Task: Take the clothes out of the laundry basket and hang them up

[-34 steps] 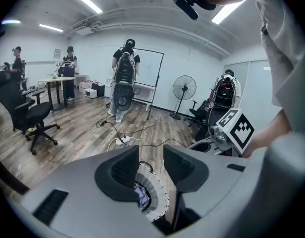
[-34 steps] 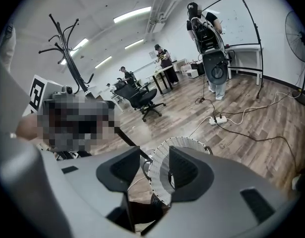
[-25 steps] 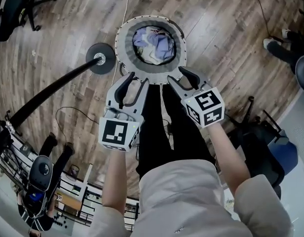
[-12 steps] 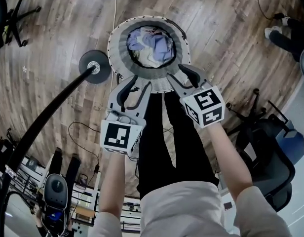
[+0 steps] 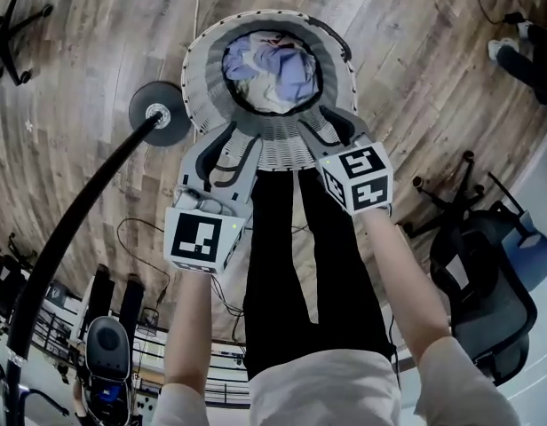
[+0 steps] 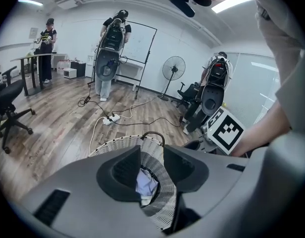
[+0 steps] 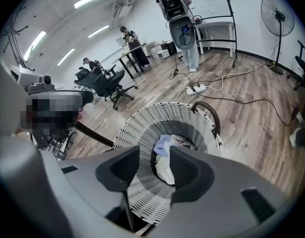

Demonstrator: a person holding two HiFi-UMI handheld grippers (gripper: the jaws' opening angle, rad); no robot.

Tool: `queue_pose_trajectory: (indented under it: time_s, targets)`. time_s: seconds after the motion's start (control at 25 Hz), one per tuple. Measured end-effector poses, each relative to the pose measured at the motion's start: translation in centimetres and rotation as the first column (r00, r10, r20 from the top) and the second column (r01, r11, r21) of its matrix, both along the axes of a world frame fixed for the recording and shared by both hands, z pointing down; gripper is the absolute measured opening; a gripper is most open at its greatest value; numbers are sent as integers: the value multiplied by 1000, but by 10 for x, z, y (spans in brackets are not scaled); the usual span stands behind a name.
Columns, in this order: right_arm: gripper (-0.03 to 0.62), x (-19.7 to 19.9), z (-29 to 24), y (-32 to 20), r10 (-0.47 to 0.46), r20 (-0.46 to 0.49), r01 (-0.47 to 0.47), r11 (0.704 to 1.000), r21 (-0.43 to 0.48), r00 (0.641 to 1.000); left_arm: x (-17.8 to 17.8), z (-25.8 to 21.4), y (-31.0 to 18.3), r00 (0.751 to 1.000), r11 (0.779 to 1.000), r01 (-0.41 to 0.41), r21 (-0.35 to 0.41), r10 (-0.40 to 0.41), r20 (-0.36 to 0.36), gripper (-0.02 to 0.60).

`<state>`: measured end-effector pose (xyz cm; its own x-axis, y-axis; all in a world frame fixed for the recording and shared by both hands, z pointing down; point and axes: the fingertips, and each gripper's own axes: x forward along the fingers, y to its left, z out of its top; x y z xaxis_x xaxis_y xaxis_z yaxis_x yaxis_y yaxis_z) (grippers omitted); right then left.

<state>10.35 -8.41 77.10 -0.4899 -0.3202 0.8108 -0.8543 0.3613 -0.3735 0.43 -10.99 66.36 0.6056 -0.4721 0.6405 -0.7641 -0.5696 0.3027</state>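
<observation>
A round white woven laundry basket (image 5: pixel 195 69) with a dark loop handle stands on the brown wood-plank floor (image 5: pixel 87 51), just in front of the person's black-trousered legs (image 5: pixel 300 264). Inside it lies a crumpled heap of pale lavender and white clothes (image 5: pixel 275 67), well down below the rim. The left gripper (image 5: pixel 241 143), grey with black inner pads and a marker cube at its rear, hangs over the near left part of the rim and tilts downward. Its fingers stand apart with nothing clamped; in the left gripper view the gap between them frames the basket's weave and a piece of the lavender cloth lower down. The right gripper (image 5: pixel 330 128) hangs over the near right part of the rim, steeper in its tilt. Its fingers are likewise spread and empty, and its own view shows the clothes through the gap, with no pad touching them. A black curved pole on a round dark base (image 5: pixel 158 114) stands just to the basket's left, and a black office chair (image 5: pixel 487 278) sits well off to the right.
</observation>
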Motion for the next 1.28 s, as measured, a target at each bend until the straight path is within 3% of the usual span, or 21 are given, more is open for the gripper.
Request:
queue_pose_trajectory:
  time_s: [0.6,1.28]
  targets:
    - [206,-1,117,4,-14,-74,6,995,-98,997,9,65,-5,998,996,-70,-47,70,4,150]
    - [215,5,237,-3,-53,-193,20,986,-168,980,-10,115,-5,998,996,-56,-65,57,23,150]
